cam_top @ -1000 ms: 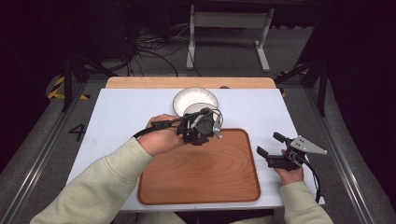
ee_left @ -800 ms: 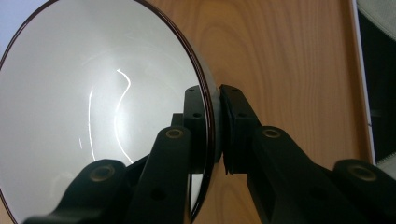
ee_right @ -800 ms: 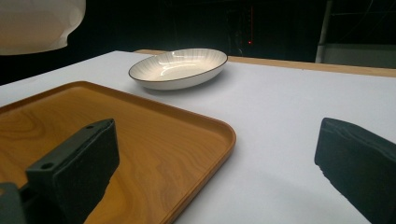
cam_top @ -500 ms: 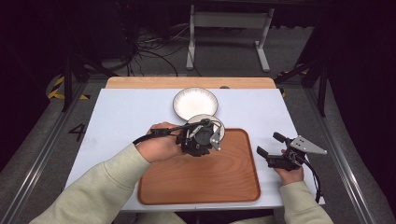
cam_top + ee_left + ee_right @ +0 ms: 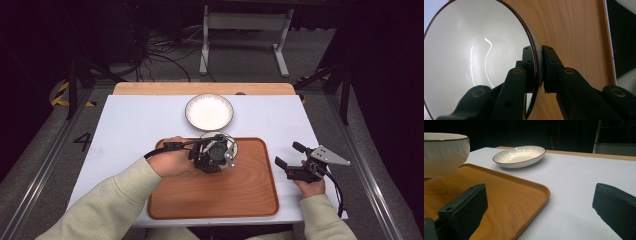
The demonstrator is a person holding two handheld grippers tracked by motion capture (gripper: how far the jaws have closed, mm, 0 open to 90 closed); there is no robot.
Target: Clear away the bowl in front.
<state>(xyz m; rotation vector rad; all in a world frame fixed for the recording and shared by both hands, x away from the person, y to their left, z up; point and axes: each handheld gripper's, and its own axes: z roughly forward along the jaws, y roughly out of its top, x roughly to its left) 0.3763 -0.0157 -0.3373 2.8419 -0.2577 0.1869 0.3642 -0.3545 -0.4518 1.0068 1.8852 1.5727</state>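
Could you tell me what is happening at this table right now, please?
A person is working with a tool in each hand. The left tool is shut on the rim of a white bowl, one jaw inside and one outside, holding it over the far part of a wooden tray. The right tool rests open on the white table, right of the tray. A white dish sits beyond the tray.

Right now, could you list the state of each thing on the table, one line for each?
White bowl with dark rim: upright, empty, gripped at its rim over the tray.
Brown wooden tray: flat on the table, nothing lying on its bare part.
White oval plate: empty, on the table beyond the tray.
Left gripper: shut on the bowl's rim.
Right gripper: open, holding nothing.
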